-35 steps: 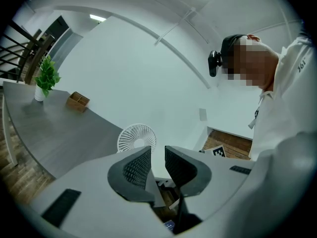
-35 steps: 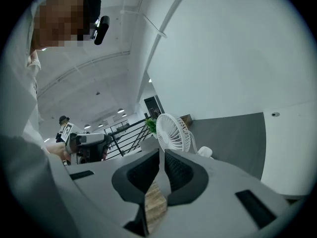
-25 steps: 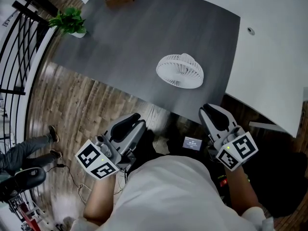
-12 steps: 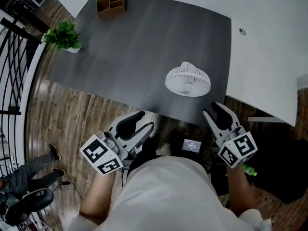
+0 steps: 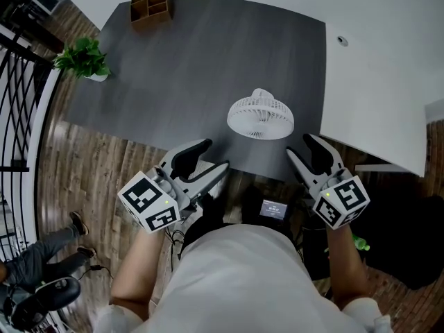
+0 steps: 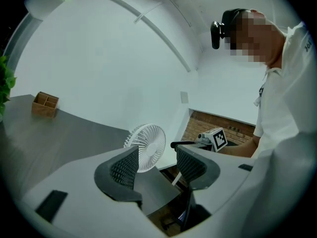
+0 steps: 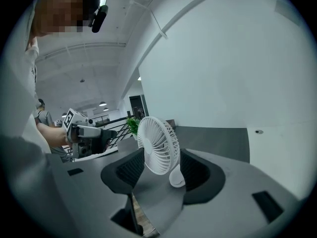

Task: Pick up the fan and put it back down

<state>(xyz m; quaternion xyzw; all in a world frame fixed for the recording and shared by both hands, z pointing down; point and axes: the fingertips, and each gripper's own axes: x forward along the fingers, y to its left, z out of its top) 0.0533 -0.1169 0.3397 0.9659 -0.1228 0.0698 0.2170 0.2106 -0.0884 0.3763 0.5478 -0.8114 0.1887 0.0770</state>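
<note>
While the person's body fills the bottom of the head view, the two hand-held grippers reach out in front of it toward the table edge. The left gripper [image 5: 211, 157] has its jaws wide apart with nothing between the pads. They have just been opening, and its own view shows only bare table between them. The right gripper [image 5: 300, 146] is the same, its jaws spread, just opened and empty. In its own view the fan appears in line with the gap, but it is beyond the tips and not touched.

Just past the grippers, the small white plastic fan with a round grille [image 5: 260, 115] stands on its base near the front edge of the dark grey wood-grain table [image 5: 208, 61], between the two grippers. Further away, a brown wooden desk organiser [image 5: 150, 7] sits at the far edge and a green potted plant [image 5: 83, 57] at the left corner.

I judge that the step in hand is the approach, because the fan is not yet gripped. The next move calls for bringing the jaws onto the fan and closing gently, since the light fan could tip.
</note>
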